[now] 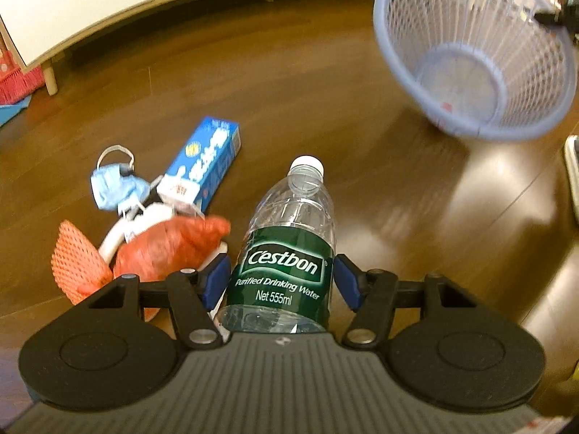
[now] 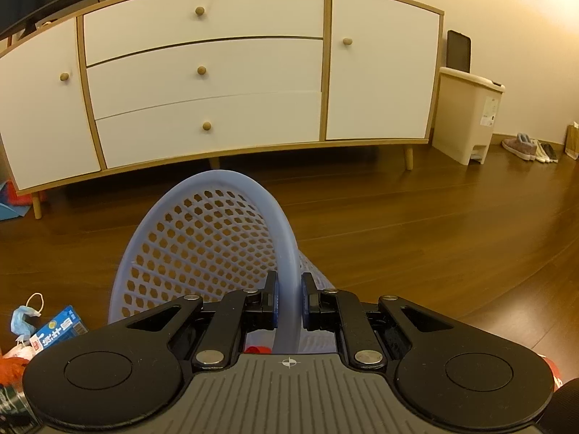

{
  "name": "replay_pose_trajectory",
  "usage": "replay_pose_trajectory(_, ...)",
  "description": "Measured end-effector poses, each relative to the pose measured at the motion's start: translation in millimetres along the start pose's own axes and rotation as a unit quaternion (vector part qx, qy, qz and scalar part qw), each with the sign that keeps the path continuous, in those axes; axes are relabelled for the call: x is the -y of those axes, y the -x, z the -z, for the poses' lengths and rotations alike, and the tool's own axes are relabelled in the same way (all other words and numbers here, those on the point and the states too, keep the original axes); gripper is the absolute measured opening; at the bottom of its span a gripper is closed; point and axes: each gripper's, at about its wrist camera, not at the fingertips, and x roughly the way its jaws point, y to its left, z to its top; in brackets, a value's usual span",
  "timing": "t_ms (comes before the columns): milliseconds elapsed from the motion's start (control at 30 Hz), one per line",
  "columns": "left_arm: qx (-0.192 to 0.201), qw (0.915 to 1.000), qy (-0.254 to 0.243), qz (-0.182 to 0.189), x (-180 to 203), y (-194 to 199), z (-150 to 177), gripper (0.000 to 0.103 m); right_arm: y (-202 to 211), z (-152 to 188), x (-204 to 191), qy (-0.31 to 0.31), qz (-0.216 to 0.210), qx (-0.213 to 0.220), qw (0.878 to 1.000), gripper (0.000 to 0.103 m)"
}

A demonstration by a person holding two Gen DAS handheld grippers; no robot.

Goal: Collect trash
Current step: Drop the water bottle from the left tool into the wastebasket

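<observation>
**Bottle gripped, basket held by its rim**

The left gripper (image 1: 282, 280) has its blue pads closed against the green label of a clear plastic water bottle (image 1: 289, 238) with a white cap. The label reads "C'estbon", "Purified Drinking Water" and "Net 555ml".

On the dark wooden floor (image 1: 325, 83) to the left of the bottle lies a cluster of trash: a blue and white carton box (image 1: 206, 161) printed with characters too blurred to read, a crumpled light blue face mask (image 1: 114, 184), an orange foam net sleeve (image 1: 76, 260) and a red crinkled plastic bag (image 1: 170, 246).

At far right in the left wrist view a pale blue perforated plastic basket (image 1: 474, 50) appears tilted, its mouth facing the camera.

The right wrist view shows why: the right gripper (image 2: 288, 298) is nearly closed, pinching the basket's rim between its pads. Only this view shows the white-fronted wooden sideboard (image 2: 217, 72) with round knobs, a cream pedal bin (image 2: 466, 119) and shoes (image 2: 528, 146) by the far wall.
</observation>
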Motion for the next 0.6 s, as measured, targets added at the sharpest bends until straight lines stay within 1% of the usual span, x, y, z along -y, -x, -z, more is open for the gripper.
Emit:
replay_pose_trajectory(200,0.050,0.9984,0.002,0.024,9.5,31.7,-31.0,0.058,-1.6,-1.5,3.7,-0.011,0.000,-0.002,1.000,0.008)
replay_pose_trajectory(333,0.082,0.9957,-0.011,0.042,21.7,45.5,-54.3,0.058,-1.6,-2.2,2.8,-0.012,-0.002,-0.001,1.000,0.008)
replay_pose_trajectory(467,0.101,0.9923,-0.028,0.066,38.4,48.1,-77.6,0.058,-1.5,-2.4,3.0,-0.014,-0.003,-0.001,1.000,0.008)
replay_pose_trajectory(600,0.112,0.9891,-0.049,0.083,58.6,43.4,-99.3,0.058,-1.8,-2.8,4.3,-0.015,-0.005,-0.001,1.000,0.008)
